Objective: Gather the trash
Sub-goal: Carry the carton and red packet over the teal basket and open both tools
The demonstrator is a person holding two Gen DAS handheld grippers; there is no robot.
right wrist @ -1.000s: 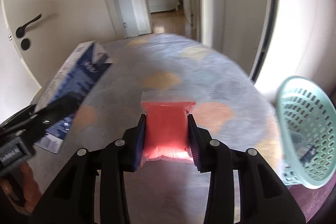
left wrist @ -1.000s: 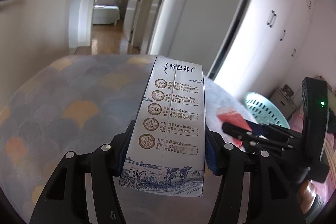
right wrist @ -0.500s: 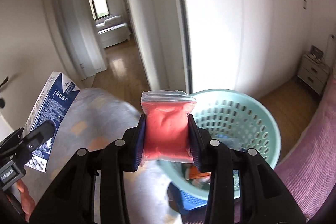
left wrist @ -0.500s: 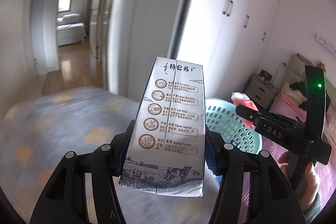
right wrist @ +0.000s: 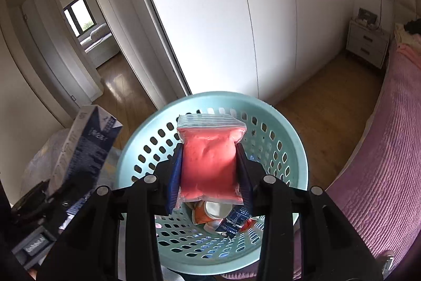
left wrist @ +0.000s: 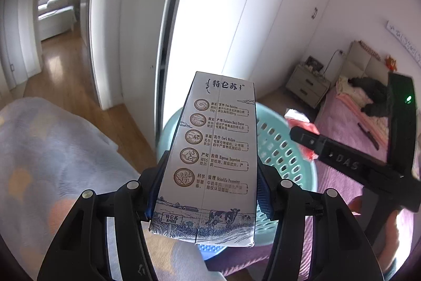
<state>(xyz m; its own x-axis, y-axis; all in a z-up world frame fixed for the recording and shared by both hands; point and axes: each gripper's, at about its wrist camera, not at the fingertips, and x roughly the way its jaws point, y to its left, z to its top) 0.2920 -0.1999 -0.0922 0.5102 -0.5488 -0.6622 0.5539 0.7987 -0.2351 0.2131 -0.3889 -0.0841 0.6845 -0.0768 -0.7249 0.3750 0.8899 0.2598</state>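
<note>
I had swung both grippers from the blanket to the basket. My right gripper clamped the pink bag above it; my left gripper pinched the milk carton beside its rim.

milk carton: 1 | red pouch: 1 | basket: 1 | nightstand: 1

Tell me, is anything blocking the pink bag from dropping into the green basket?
Nothing visible blocks it. The right gripper holds the pink bag over the open basket. Some trash already lies at the bottom, with room left. The milk carton is off to the side.
</note>
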